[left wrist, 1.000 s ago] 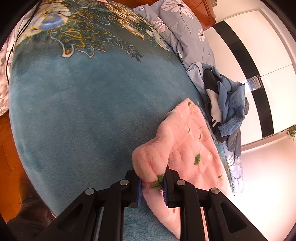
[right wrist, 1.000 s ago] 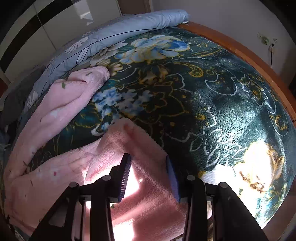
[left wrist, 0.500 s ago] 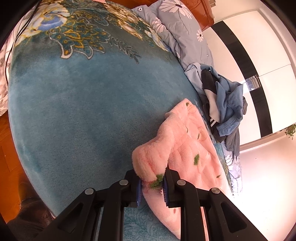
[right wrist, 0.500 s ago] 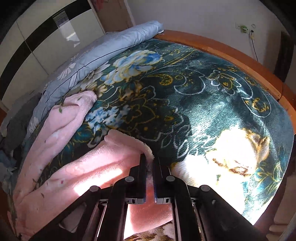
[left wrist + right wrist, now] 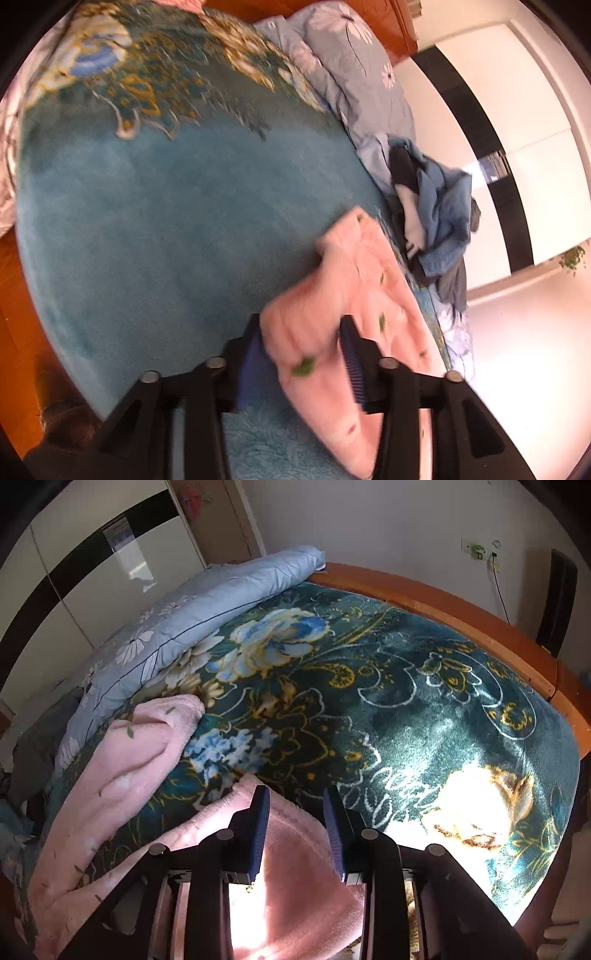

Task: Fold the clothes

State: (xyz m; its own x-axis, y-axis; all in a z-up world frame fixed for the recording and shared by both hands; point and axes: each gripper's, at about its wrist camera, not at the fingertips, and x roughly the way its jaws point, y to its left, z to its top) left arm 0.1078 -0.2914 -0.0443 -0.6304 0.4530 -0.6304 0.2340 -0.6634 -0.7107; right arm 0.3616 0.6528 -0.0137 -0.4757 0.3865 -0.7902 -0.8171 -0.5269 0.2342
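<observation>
Ahead of the left side, the teal floral plush blanket (image 5: 155,221) on the bed lies bare and wide, open for passage. Its far edge is hemmed by a rumpled pale-blue daisy-print duvet (image 5: 354,85) and a heap of blue and dark clothes (image 5: 439,221). A fleecy pink garment (image 5: 122,760) covers the near left in the right wrist view.

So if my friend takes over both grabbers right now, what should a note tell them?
Left gripper: jaws just opened, pink fleece garment bunched loosely between them, no firm grip.
Right gripper: jaws just opened above the garment's edge, not pinching it.
Garment lies rumpled on the teal floral blanket; more clothes piled at the bed's far edge.
Done: no neat fold visible yet.
Left: regrip, fold it flat, then probably the pile.
</observation>
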